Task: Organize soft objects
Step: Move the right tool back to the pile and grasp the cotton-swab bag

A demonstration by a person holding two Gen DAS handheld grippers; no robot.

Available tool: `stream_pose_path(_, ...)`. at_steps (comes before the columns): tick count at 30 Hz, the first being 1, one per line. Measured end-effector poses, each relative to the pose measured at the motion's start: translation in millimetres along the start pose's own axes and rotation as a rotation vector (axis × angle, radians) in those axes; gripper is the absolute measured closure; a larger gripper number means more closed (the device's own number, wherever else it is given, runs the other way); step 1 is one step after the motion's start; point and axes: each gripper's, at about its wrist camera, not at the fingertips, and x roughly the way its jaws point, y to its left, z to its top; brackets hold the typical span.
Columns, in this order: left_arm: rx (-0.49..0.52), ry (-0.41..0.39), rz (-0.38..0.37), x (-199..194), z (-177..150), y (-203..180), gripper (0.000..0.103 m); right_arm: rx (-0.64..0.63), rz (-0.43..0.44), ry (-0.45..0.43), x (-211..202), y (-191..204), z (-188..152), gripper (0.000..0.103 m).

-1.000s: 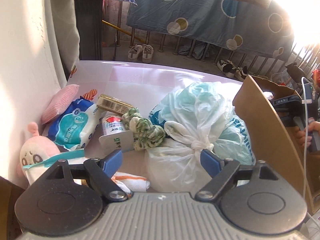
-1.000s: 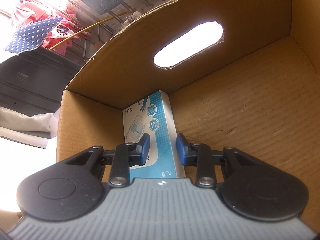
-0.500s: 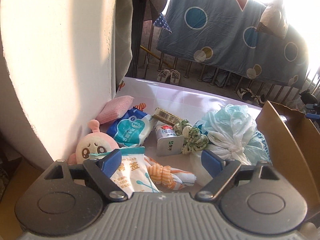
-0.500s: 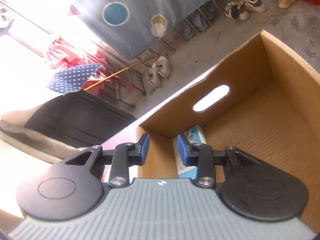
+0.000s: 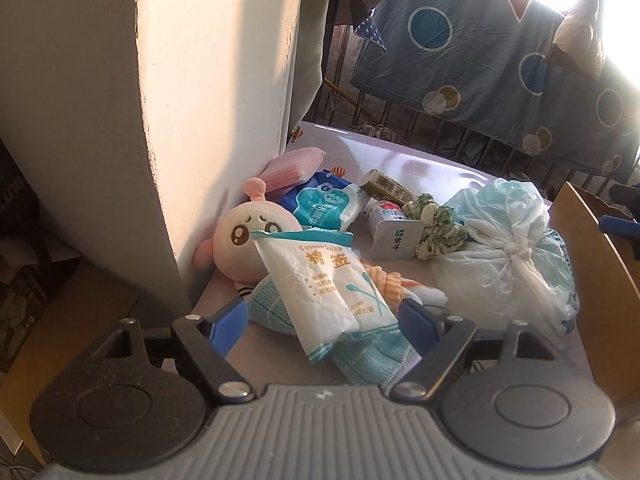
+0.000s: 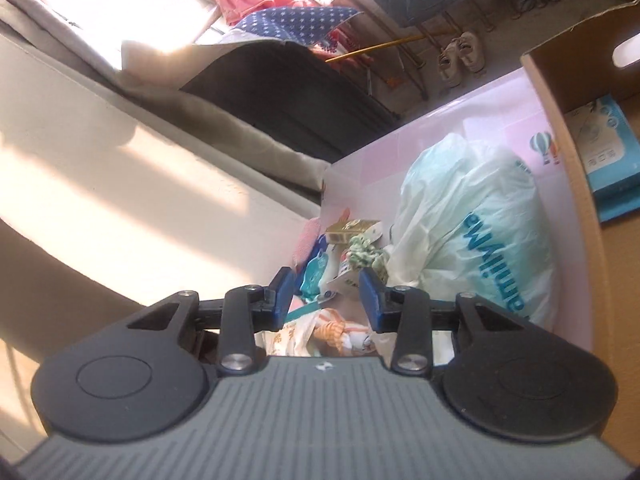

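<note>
We are seeing the right gripper [image 6: 327,300], jaws just opening and empty, facing a tied plastic bag [image 6: 472,232] beside the cardboard box [image 6: 576,184].

The right gripper [image 6: 327,294], its jaws just opening and empty, has left the cardboard box [image 6: 576,184]; the left gripper [image 5: 323,316] now frames the cotton-swab packet [image 5: 328,284].

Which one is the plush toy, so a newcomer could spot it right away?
Start at the cream wall bounding the pink table. At its foot lies the plush toy, partly under the cotton swab packet. It alone has a round pale face with a brown eye and a pink antenna.
</note>
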Motion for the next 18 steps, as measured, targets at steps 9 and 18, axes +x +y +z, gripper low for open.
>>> stream_pose_path(9, -0.05, 0.038, 0.027, 35.8, 4.6, 14.8, 0.045, 0.069, 0.116, 0.223, 144.2, 21.8, -53.2, 0.051)
stream_pose_path(18, -0.127, 0.109, -0.013, 64.0, 10.1, 31.2, 0.06, 0.163, 0.072, 0.307, 242.2, 4.5, -74.3, 0.047)
